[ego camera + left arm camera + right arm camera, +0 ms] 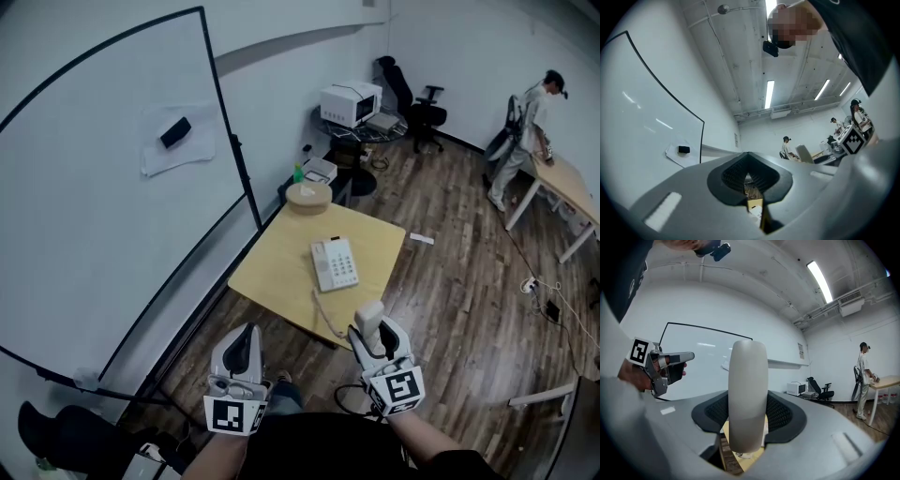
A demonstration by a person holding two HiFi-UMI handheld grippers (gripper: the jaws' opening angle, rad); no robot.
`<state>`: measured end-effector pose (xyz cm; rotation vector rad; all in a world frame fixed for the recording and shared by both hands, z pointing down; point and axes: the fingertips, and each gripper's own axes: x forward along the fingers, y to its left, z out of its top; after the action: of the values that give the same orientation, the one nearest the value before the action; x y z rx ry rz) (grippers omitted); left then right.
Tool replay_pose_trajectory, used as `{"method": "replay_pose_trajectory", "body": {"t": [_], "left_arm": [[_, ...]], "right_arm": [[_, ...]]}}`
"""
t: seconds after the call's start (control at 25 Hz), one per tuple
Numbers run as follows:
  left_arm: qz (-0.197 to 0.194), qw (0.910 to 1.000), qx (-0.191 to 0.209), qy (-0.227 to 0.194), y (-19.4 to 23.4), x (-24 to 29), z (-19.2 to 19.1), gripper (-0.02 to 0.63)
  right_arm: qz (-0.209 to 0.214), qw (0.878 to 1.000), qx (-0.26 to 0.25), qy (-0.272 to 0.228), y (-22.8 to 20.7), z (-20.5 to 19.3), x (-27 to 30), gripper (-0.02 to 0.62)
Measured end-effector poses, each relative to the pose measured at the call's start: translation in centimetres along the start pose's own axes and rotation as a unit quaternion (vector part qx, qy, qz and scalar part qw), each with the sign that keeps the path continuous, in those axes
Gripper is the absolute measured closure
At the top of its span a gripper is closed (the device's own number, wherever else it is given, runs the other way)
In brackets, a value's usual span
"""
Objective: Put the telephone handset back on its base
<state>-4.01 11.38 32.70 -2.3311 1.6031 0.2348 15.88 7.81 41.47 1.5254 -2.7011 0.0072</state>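
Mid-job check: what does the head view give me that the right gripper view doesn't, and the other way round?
Head view only: the phone base lying on the yellow table, with the cord running back to the handset. Right gripper view only: the right claw shut on the handset from both sides, plus the ceiling light. Both: the handset, the left claw, the whiteboard and a person across the room.
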Motion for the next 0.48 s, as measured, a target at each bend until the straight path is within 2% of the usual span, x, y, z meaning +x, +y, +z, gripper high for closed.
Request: {"method": "replay_pose_trajectory", "body": {"t": [0.48], "left_arm": [[-0.007, 0.9996, -0.026, -0.004, 7.2, 8.0, -3.6, 0.606]], "right_arm": [[-0.021, 1.000, -0.004, 0.020, -1.8, 0.3, 9.2, 0.371]]}}
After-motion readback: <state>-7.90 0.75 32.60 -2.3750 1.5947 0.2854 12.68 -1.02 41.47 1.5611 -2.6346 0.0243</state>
